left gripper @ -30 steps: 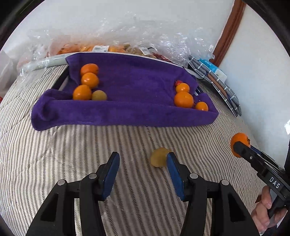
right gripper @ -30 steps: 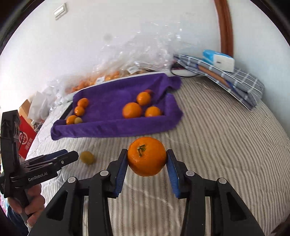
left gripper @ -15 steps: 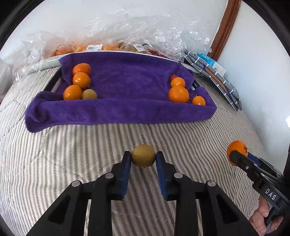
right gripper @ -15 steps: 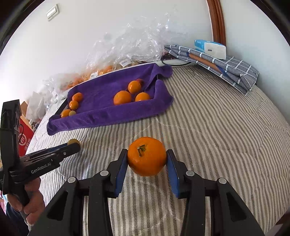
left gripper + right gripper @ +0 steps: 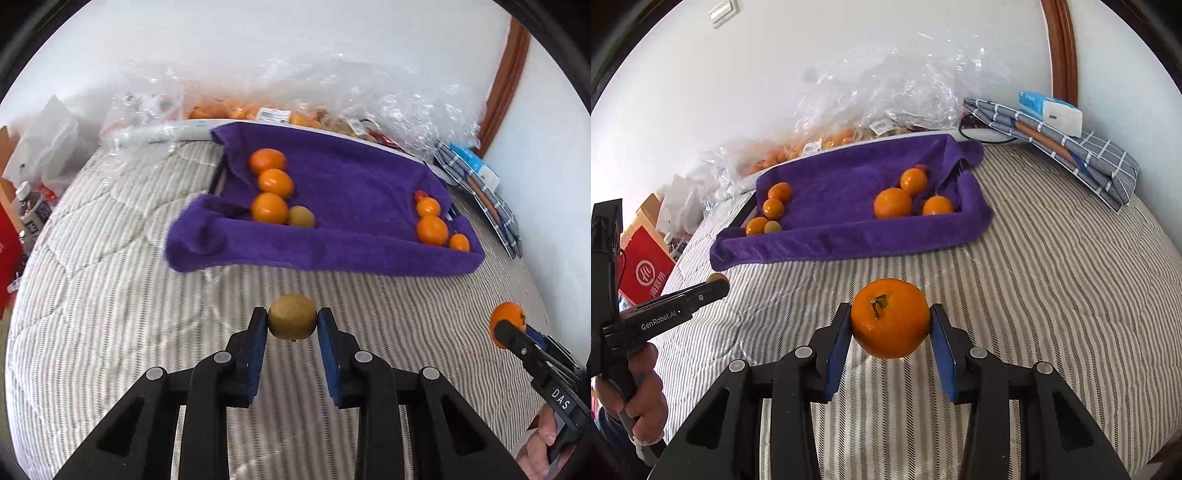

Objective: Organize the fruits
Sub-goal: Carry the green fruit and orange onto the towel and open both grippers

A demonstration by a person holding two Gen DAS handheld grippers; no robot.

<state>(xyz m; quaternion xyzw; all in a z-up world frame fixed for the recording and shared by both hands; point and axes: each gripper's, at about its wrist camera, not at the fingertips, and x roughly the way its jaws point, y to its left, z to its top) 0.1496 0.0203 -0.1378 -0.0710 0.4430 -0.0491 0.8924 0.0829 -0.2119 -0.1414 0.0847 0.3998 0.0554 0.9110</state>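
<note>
Striped bed point(image 5: 110, 332): seven oranges point(image 5: 890, 317) (two kiwis point(image 5: 292, 321)).

Grey-and-white striped quilted bedspread point(image 5: 1052, 266) covers the bed. Crumpled clear plastic wrap point(image 5: 886, 85) piled along the white wall point(image 5: 701, 92), price labels visible in it. Folded grey checked cloth point(image 5: 1082, 155) at far right corner, blue-and-white tissue pack point(image 5: 1052, 110) on top. Brown wooden door frame point(image 5: 1060, 48) behind. Red cardboard box point(image 5: 644, 271) with white logo beside the bed, white wall switch point(image 5: 720, 11) high up.
</note>
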